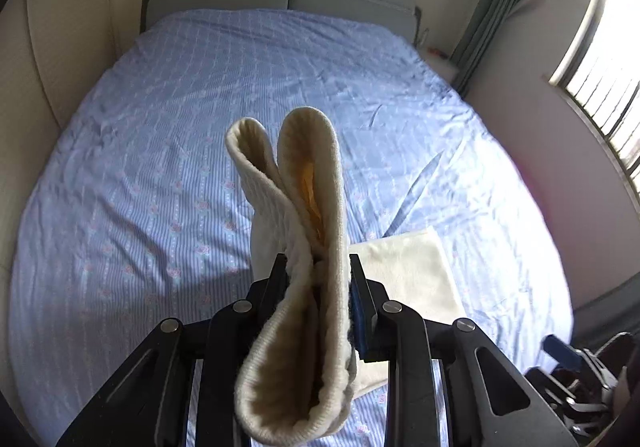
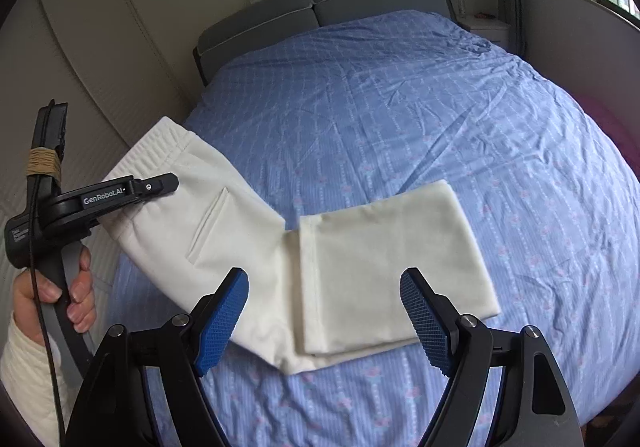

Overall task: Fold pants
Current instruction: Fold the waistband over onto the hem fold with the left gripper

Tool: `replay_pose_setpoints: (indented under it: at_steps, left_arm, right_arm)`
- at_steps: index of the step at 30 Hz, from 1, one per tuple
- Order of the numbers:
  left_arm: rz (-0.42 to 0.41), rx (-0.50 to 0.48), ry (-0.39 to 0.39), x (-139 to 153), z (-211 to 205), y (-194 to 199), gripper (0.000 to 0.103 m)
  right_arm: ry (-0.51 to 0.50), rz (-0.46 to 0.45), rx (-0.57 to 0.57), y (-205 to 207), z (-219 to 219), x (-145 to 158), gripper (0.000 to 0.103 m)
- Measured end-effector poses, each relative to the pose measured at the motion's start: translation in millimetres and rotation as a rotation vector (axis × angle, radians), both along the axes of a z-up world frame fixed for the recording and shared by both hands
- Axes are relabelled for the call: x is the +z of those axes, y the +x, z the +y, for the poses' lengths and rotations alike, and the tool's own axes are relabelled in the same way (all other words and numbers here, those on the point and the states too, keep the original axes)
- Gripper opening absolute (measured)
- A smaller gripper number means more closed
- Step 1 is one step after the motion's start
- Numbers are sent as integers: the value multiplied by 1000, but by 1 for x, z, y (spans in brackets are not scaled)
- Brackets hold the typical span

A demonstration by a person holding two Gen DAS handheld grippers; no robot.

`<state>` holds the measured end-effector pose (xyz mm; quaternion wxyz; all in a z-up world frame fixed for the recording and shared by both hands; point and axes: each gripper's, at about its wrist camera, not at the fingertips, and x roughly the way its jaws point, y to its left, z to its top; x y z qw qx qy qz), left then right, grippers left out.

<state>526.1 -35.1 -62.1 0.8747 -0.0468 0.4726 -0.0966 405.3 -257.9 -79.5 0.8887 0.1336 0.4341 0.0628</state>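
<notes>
While our left gripper is clamping its jaws on the ribbed waistband of the cream-white soft-fabric pants, we are holding that end lifted at nine o'clock above the blue striped, flower-printed bedsheet. Our right gripper is hovering with its blue-padded jaws standing wide apart and gripping nothing, just above the folded leg part that is lying flat on the sheet at the near edge of the bed, toward six o'clock, while the grey padded headboard is sitting at twelve o'clock.
</notes>
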Motion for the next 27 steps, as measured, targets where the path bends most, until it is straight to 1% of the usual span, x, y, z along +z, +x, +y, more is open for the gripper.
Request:
replay_pose_setpoints:
  at_steps: [3, 6, 9, 12, 14, 17, 21, 27]
  left_arm:
    - [27, 6, 107, -8, -49, 7, 27]
    - [62, 26, 173, -21, -93, 15, 27]
    - [97, 46, 188, -31, -129, 23, 27]
    - [124, 61, 215, -43, -162, 30, 27]
    - [148, 72, 237, -56, -182, 36, 27]
    - [186, 78, 268, -78, -212, 45, 27]
    - [256, 46, 302, -110, -249, 54, 27]
    - [329, -28, 357, -150, -290, 61, 28]
  right_arm:
    - [33, -4, -12, -4, -43, 1, 79]
    - [45, 3, -6, -4, -83, -1, 79]
    - [41, -1, -3, 2, -123, -5, 79]
    - [46, 15, -10, 13, -161, -11, 79]
    - [57, 23, -13, 19, -185, -17, 79]
    - [49, 37, -11, 28, -212, -27, 79]
    - [53, 67, -10, 39, -240, -45, 79]
    - [62, 131, -44, 48, -271, -75, 79]
